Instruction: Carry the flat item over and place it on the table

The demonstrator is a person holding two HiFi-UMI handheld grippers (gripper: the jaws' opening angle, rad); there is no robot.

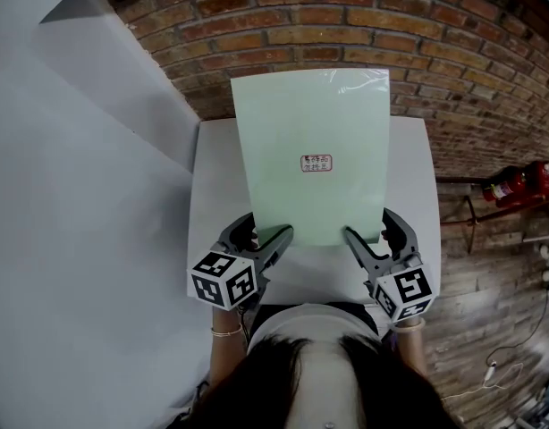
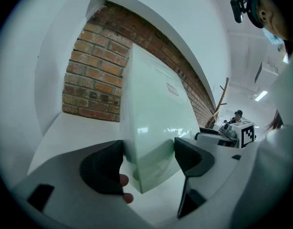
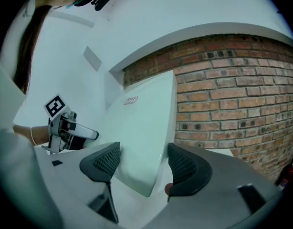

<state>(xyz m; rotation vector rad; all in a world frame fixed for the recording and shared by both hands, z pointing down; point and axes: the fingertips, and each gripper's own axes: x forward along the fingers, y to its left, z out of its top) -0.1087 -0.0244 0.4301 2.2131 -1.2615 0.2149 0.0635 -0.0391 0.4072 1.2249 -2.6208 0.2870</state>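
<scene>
Over white square table (image 1: 412, 181), your left gripper (image 1: 273, 236) and right gripper (image 1: 364, 238) each pinched near corner of pale green flat sheet (image 1: 315, 123). Small hold: tilt could make it slip.

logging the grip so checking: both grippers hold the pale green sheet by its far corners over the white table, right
Not the far corners. The left gripper and the right gripper hold the pale green sheet by its near corners, over the white table, as the head view shows.
</scene>
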